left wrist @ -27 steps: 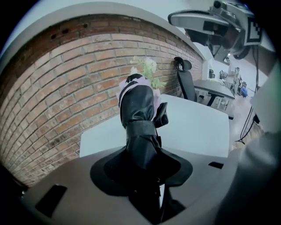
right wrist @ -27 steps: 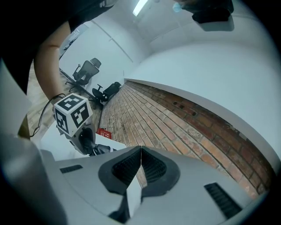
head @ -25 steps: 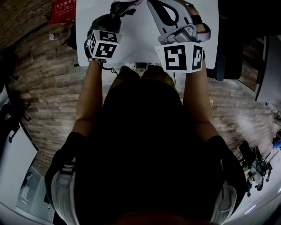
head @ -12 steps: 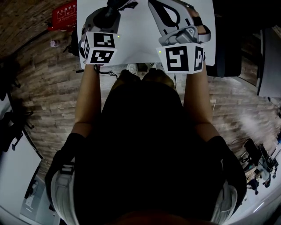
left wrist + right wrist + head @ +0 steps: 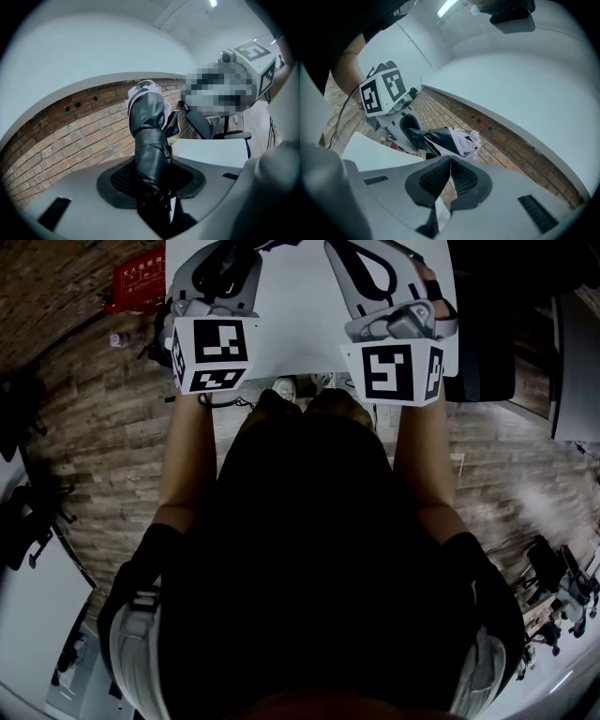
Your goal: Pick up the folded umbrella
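Note:
The folded umbrella (image 5: pixel 149 140) is black with a pale lilac-white end. It stands up out of my left gripper (image 5: pixel 154 182), which is shut on its lower part, off the white table (image 5: pixel 300 315). From the right gripper view the umbrella (image 5: pixel 446 139) sticks out sideways from the left gripper's body (image 5: pixel 401 124). My right gripper (image 5: pixel 450 174) is shut with nothing between its pads, beside the umbrella's pale end and apart from it. In the head view both marker cubes, left (image 5: pixel 211 352) and right (image 5: pixel 394 371), hover over the table's near edge.
A brick wall (image 5: pixel 70 140) runs behind the table. A black office chair (image 5: pixel 211 129) stands at the table's right side, and a red box (image 5: pixel 141 277) lies on the wooden floor to the left. The person's dark torso fills the lower head view.
My left gripper has risen and tilted up with the umbrella in it; its cube now looks larger and nearer the camera. The right gripper has lifted a little.

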